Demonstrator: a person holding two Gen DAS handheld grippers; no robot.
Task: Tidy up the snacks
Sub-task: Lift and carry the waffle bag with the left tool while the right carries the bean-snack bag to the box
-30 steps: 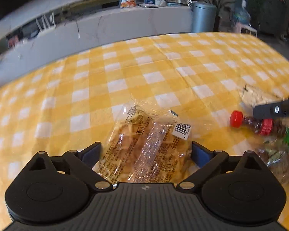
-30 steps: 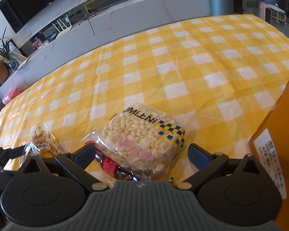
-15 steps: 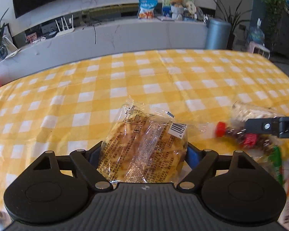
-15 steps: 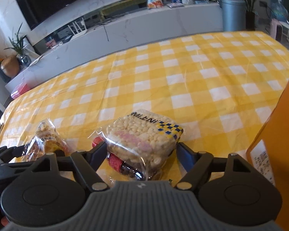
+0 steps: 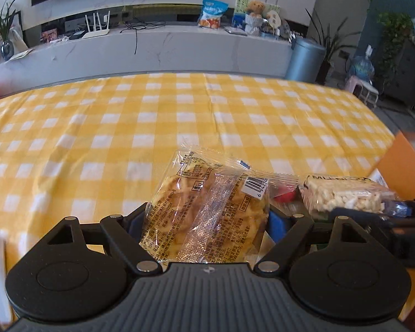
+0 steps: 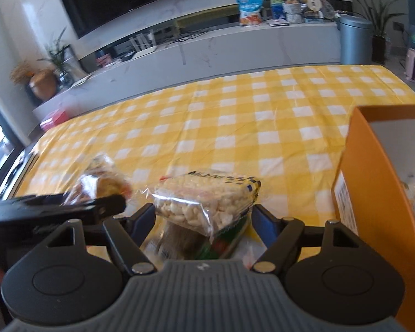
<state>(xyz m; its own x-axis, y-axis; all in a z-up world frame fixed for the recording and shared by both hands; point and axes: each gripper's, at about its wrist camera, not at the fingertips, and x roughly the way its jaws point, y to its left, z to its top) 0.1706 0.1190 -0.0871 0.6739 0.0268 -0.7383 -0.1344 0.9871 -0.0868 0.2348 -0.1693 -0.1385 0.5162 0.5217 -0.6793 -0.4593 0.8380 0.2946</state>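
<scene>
Ahead of both tools we see the yellow-checked bench. The orange box stands open just right of our right tool, nearer it than the left. That tool clamps the puffed-rice bar, long axis crosswise. Our left tool grips the waffle packet.

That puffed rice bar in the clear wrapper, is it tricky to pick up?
Probably light: the puffed rice bar looks airy. Likely crumbly, so a hard squeeze might crush it. The glossy wrapper may be slippery, though the right tool grips it across its sides.
</scene>
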